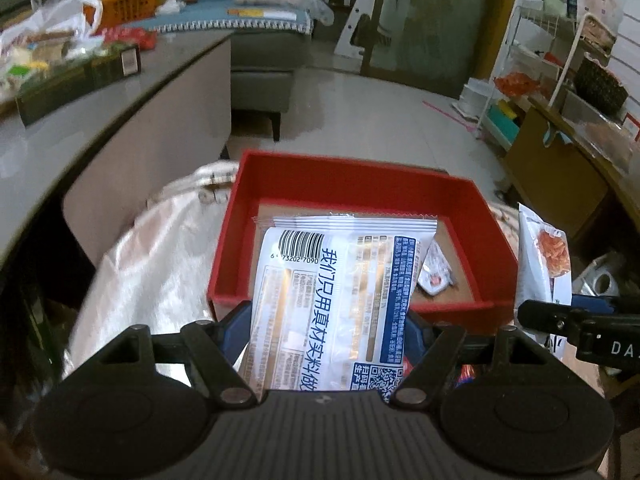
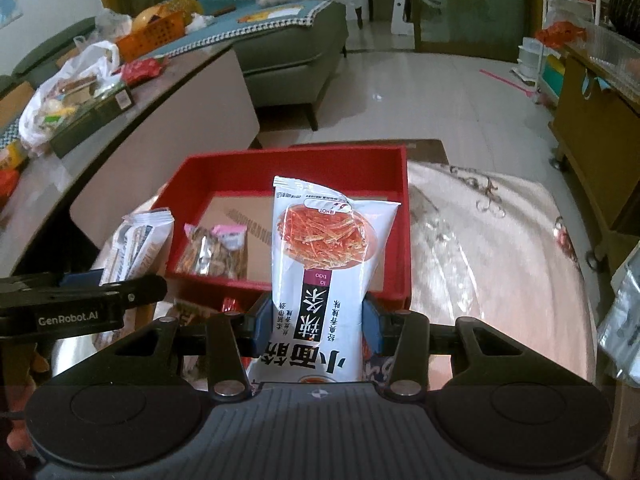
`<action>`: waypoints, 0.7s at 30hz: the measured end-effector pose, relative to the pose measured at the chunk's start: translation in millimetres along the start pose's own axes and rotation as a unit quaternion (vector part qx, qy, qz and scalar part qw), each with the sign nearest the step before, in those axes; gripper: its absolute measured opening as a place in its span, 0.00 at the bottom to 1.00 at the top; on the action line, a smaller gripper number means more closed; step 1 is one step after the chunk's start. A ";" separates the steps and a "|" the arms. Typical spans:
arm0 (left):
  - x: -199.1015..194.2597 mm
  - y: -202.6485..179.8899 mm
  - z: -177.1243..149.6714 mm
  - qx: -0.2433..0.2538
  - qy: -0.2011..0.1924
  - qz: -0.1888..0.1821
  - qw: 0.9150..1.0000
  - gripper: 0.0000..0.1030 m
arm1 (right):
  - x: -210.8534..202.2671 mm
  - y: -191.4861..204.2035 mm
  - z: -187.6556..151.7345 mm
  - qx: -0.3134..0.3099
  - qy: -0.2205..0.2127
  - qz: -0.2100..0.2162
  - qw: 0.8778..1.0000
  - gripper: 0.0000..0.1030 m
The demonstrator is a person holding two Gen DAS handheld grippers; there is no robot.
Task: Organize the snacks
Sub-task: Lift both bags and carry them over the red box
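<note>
Ahead of my fingers lay a pale glossy embroidered cloth (image 2: pixel 480 248) carrying an open red rectangular box with a cardboard floor (image 2: pixel 402 184); a grey-topped table (image 1: pixel 80 120) cluttered with bags ran off to the left, and a grey sofa (image 2: pixel 288 52) stood beyond on shiny floor tiles. My left gripper (image 1: pixel 332 328) was clamped on a white snack packet with a barcode and blue print (image 1: pixel 332 280), its far end over the box's near wall. My right gripper (image 2: pixel 316 320) pinched a white packet picturing orange shredded strips (image 2: pixel 320 240), upright above the box's near edge. A small pink-topped packet (image 2: pixel 216 252) rested inside, left of my right fingers.
</note>
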State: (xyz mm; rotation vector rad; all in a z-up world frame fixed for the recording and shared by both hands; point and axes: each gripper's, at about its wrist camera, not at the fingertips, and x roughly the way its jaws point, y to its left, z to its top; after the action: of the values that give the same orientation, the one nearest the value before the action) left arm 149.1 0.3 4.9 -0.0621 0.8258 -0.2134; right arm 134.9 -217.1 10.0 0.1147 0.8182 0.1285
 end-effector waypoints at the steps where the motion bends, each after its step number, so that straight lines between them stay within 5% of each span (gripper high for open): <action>1: -0.9 -0.8 2.3 0.001 -0.007 0.002 1.000 0.66 | 0.1 0.3 2.0 0.001 -0.003 0.000 1.000 0.52; 21: 15.5 -13.4 33.7 0.021 -0.058 0.030 0.998 0.66 | 15.6 0.7 39.5 0.004 -0.034 -0.003 0.999 0.52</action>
State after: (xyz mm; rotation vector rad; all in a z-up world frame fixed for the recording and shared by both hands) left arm 181.9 -17.0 18.4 -0.0111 0.7072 -0.1694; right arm 174.3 -216.0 25.7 0.1225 0.7506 0.1145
